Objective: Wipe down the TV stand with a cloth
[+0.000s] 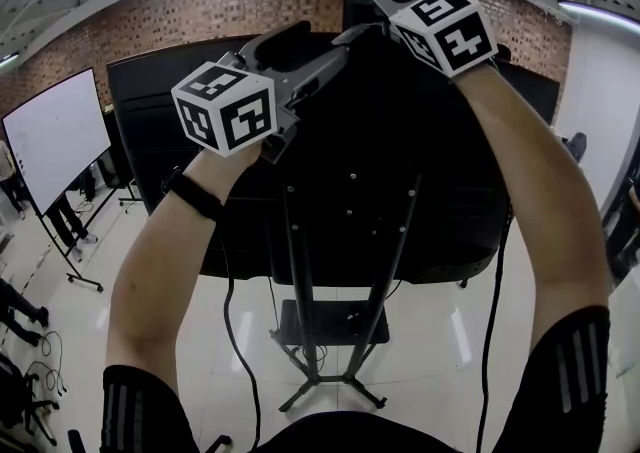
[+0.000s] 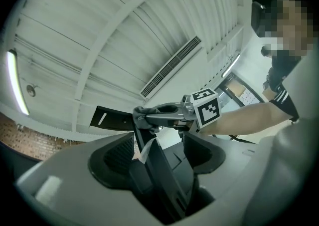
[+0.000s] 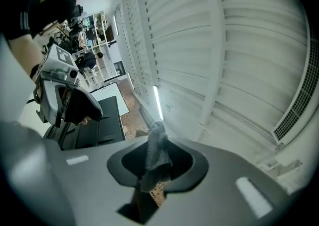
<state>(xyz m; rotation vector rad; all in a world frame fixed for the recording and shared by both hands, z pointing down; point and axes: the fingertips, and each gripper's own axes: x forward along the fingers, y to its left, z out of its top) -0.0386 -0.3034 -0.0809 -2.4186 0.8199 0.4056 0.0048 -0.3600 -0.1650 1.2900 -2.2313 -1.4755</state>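
My right gripper (image 3: 152, 182) is clamped on the grey cloth (image 3: 158, 151), up by the top of the TV (image 1: 400, 191) on its stand (image 1: 318, 333). Left gripper (image 2: 155, 149) has its jaws apart (dark panel (image 2: 169, 185) between them, probably the TV's edge).

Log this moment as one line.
place: top of TV | left tongs: open, dark edge between | right tongs: shut on cloth | stand base: below, untouched

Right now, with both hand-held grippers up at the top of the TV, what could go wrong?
1. The cloth is only pinched at the tips of the right hand-held gripper; it may slip out mid-wipe.
2. Pushing at the top of the TV could rock its slim stand.
3. The left hand-held gripper straddles the panel edge, jaws apart; it might scratch.
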